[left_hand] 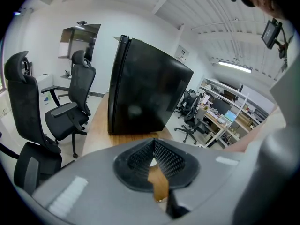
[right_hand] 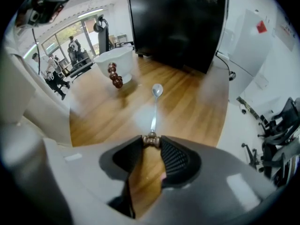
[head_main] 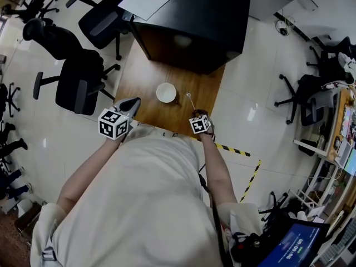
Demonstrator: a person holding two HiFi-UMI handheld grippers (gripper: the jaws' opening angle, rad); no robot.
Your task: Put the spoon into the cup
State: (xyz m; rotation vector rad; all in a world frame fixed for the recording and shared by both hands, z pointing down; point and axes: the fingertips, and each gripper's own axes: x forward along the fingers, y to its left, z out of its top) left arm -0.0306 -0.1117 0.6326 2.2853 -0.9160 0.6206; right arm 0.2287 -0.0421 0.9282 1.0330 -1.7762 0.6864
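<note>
The spoon (right_hand: pixel 153 110) lies flat on the wooden surface (right_hand: pixel 192 102), just right of the white cup (right_hand: pixel 115 62) and apart from it. Its bowl points away toward the black cabinet (head_main: pixel 194 15) behind the cup. The right gripper (right_hand: pixel 151 139) has its fingers pinched on the spoon's beaded near end, while the left gripper (left_hand: pixel 153 140) hangs on the cup's other side, fingers closed together on nothing.

White cup (head_main: pixel 166 92), seemingly silver spoon (right_hand: pixel 154 111)
</note>
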